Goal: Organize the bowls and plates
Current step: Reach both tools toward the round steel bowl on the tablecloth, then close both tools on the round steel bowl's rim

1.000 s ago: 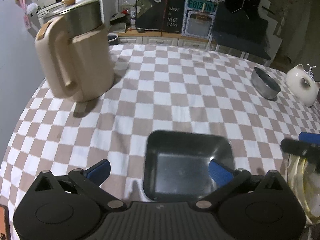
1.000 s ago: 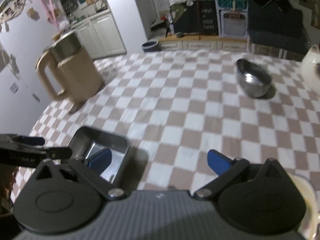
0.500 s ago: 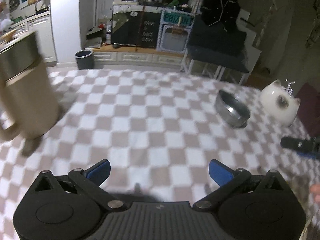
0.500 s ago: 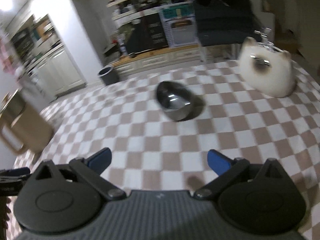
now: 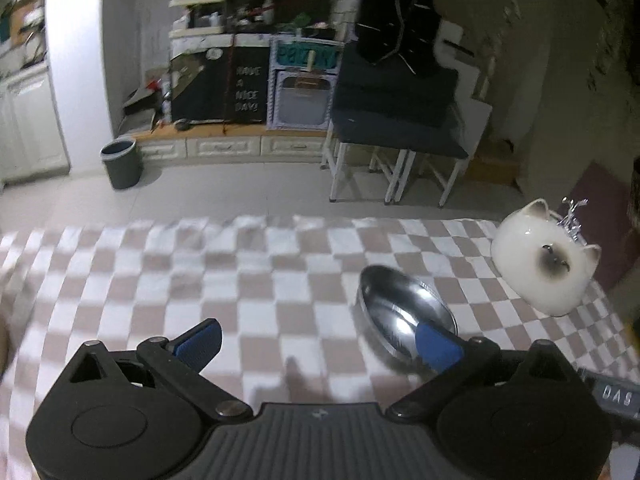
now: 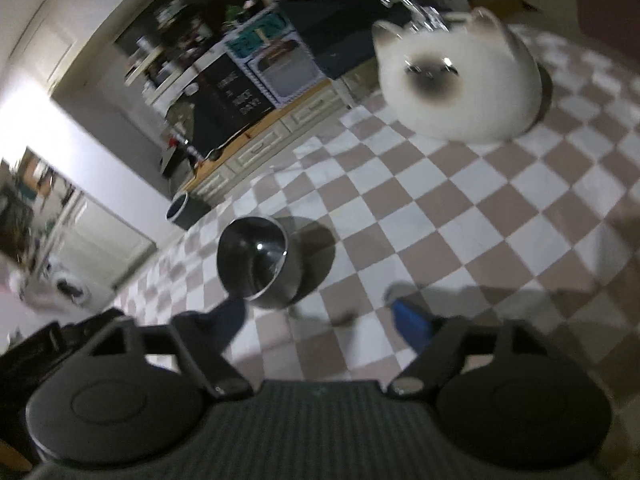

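A steel bowl (image 5: 404, 308) stands upright on the checkered tablecloth (image 5: 240, 280). In the left wrist view my left gripper (image 5: 318, 344) is open and empty, and its right fingertip overlaps the bowl's near rim. In the right wrist view the bowl (image 6: 256, 264) sits just ahead of my open, empty right gripper (image 6: 320, 320), close to its left fingertip. The dark square dish and the glass plate are out of view.
A white cat-shaped ceramic container (image 5: 544, 264) with a metal piece on top stands right of the bowl, also large in the right wrist view (image 6: 456, 80). The table's far edge (image 5: 280, 220) lies beyond. The right gripper's body (image 5: 616, 396) shows at the left view's lower right.
Both grippers swung right and forward, away from the beige jug and the dark square dish, which left view. The steel bowl and cat container now lie close ahead.
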